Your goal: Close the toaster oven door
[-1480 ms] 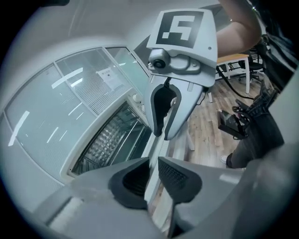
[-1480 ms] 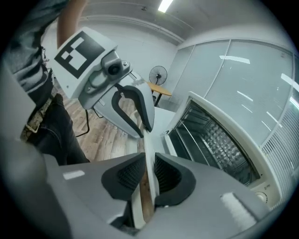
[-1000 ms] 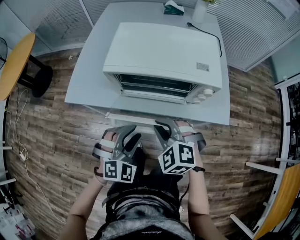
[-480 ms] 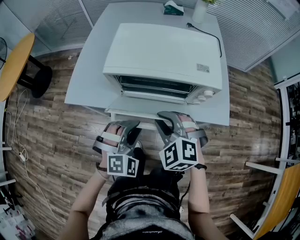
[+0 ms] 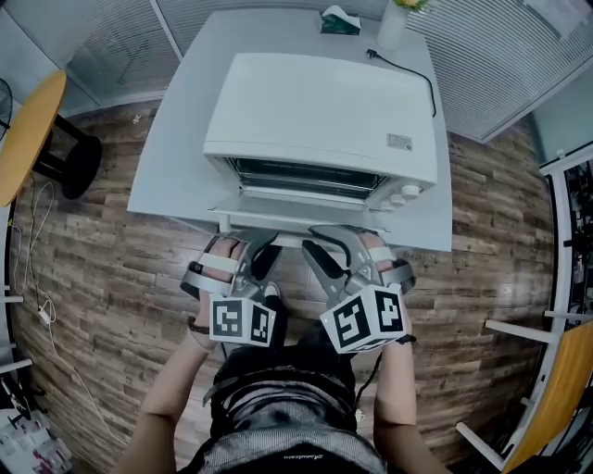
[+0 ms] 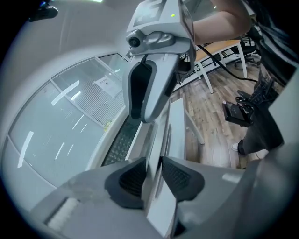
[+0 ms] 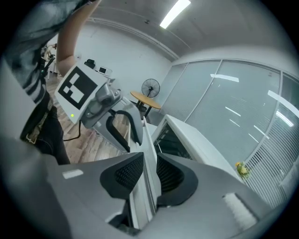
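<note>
I've lifted the toaster oven door (image 5: 295, 223) off flat, mid-frame now. My left gripper (image 5: 248, 248) pinches its front edge to swing it up; my right gripper (image 5: 330, 243) is opening its jaws around that edge.

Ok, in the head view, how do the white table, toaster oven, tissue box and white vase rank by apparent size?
1. White table, the largest.
2. Toaster oven, which covers much of the tabletop.
3. Tissue box and white vase: both look small and alike. The frame edge cuts off the vase, so I won't rank them.
</note>
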Tool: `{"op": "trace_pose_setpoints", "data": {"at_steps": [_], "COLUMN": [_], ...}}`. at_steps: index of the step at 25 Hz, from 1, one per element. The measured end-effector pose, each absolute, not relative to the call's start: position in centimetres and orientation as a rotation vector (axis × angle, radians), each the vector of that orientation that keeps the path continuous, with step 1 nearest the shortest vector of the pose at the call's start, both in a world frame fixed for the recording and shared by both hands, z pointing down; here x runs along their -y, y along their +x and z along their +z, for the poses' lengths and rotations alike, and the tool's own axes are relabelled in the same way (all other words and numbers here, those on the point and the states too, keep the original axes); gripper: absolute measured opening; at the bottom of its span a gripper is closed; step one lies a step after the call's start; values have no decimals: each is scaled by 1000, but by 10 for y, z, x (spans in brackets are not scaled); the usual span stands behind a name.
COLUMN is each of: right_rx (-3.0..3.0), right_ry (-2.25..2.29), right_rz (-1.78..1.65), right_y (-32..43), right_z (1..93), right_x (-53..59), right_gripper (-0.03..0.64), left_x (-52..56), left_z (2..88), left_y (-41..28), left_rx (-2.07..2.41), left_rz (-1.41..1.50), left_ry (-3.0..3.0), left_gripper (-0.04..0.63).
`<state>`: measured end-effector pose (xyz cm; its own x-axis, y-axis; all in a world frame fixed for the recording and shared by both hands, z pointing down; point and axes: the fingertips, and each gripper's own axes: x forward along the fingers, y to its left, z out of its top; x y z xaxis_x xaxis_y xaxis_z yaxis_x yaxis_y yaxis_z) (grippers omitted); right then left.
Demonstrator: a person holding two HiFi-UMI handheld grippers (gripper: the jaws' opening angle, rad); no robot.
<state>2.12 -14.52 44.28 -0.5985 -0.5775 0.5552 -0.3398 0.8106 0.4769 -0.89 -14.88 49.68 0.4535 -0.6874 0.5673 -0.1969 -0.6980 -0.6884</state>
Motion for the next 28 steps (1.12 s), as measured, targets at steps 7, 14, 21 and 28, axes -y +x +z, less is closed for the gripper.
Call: {"op": "trace_pose_setpoints", "data": {"at_steps": [7, 14, 21, 28], "right_rx": [2150, 2068, 2053, 2081], "right_ry": [678, 693, 781, 843], "right_rz": [-433, -483, -499, -465], "right_y": [27, 32, 36, 38], "right_z": [462, 468, 458, 452], "right_x": [158, 180, 201, 220], "right_gripper": [109, 105, 106, 112], "left_x": [170, 188, 210, 228], "left_z": [480, 472, 464, 460], "left_y": [-6, -4, 0, 1], "left_rx": [-764, -789, -821, -836], "left_rz": [-1162, -1135, -1115, -1093], "left_ry": [-2152, -2158, -2171, -2192], "left_gripper": [121, 123, 126, 126]}}
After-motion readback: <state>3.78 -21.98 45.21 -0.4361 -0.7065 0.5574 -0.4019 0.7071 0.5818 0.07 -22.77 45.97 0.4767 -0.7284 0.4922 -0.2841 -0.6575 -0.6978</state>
